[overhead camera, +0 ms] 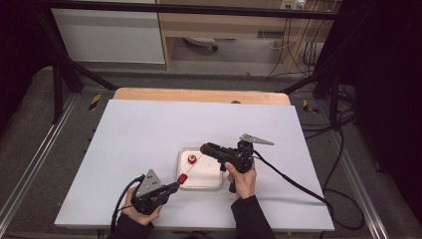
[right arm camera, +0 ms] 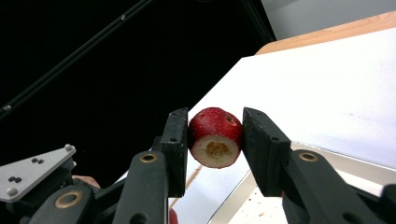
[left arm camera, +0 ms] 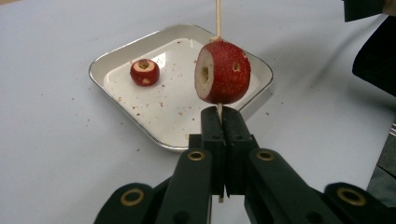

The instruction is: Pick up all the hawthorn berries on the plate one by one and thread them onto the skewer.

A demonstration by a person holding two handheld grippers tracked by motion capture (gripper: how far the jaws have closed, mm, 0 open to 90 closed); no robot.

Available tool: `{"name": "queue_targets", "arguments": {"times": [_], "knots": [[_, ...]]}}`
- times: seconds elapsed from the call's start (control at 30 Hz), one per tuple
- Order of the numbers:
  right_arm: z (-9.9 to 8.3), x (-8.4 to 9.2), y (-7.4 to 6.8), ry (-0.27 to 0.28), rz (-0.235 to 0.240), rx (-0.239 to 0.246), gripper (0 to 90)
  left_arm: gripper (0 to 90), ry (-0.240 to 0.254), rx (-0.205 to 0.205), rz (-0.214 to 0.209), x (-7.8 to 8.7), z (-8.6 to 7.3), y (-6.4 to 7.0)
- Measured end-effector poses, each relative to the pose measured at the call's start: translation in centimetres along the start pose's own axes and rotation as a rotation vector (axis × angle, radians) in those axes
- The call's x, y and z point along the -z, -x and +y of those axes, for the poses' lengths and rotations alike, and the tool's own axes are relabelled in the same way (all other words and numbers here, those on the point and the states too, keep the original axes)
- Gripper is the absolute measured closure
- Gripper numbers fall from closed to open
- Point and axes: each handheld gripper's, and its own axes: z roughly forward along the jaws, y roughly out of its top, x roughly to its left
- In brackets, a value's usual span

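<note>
2 cored red fruits are in hand beside the tray: left gripper clamps a skewer spearing 1 fruit; right gripper pinches another fruit; a 3rd fruit lies in the tray.

Both grippers are matte black plastic. The left gripper has a grey three-cornered plate on top, and the right gripper has one too, with a few small dark screws in it. Up close, the jaws are chunky black bars with flat rectangular pads, and each link pivots on a brass-coloured ring with a hole through it; same rings on the other one. A black cable trails off each gripper. The person wears dark long sleeves that end at the wrists.
</note>
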Motion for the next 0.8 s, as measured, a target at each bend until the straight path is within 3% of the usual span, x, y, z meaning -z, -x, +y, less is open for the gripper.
{"name": "queue_targets", "arguments": {"times": [0.43,0.8], "knots": [[0.0,0.3,0.1,-0.014,0.011,-0.001,62.5,88.9,0.000,-0.006,-0.002,-0.1,0.0,0.1],[-1.1,-0.4,0.1,-0.051,0.032,-0.012,62.6,88.9,-0.006,0.019,0.002,-0.3,-0.1,0.2]]}}
